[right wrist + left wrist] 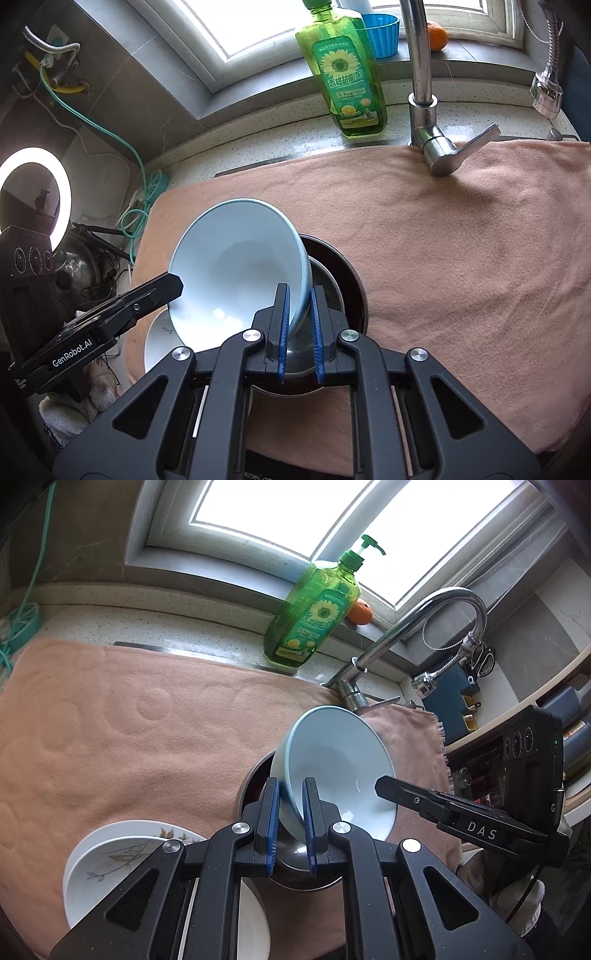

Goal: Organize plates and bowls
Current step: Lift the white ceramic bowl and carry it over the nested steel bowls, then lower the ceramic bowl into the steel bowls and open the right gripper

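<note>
A pale blue bowl (340,753) (236,266) hangs tilted, held by both grippers on opposite sides of its rim. My left gripper (291,788) is shut on the rim's near edge, and in the right wrist view it reaches in from the left (173,284). My right gripper (298,297) is shut on the rim too, and its black finger enters the left wrist view from the right (382,786). Right under the blue bowl sits a steel bowl (295,871) (327,284) nested in a darker one. White leaf-pattern plates (110,856) (159,339) lie stacked on the peach towel (129,720) (461,258).
A green dish soap bottle (314,616) (347,74) stands behind the towel by the window sill. The chrome faucet (424,620) (421,74) arches close to the bowls. An orange (437,35), a blue cup (380,33) and a ring light (35,192) are further off.
</note>
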Tool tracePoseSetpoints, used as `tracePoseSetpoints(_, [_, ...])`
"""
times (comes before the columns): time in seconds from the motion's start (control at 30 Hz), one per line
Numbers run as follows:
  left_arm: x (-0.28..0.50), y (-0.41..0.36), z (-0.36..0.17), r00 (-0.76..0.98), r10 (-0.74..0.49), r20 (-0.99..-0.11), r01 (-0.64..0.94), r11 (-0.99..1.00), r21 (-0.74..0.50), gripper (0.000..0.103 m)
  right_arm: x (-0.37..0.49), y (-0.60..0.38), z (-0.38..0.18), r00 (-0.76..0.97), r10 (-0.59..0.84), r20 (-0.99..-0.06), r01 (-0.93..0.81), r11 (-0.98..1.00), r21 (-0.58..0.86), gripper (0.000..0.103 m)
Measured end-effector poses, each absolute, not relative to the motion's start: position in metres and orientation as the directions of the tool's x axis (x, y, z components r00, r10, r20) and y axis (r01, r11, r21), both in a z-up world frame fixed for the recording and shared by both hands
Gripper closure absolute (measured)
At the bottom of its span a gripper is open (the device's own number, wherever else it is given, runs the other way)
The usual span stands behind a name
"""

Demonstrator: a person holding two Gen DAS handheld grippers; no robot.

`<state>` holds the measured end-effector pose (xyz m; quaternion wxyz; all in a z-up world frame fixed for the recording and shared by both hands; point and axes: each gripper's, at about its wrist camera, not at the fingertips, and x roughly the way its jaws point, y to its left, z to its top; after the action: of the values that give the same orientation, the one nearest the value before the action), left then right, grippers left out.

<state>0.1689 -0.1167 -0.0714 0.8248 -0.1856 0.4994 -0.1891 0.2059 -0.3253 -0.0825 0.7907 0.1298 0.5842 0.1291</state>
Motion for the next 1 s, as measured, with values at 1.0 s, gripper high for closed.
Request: tracePoseSetpoints(1.0, [0.157, -0.134, -0.105, 0.377, -0.450, -0.810, 0.080, 0.887, -0.455, 0.092, 0.192, -0.330, -0.119, 0.223, 0.339, -0.914, -0.075, 0.941, 0.331, 0.092])
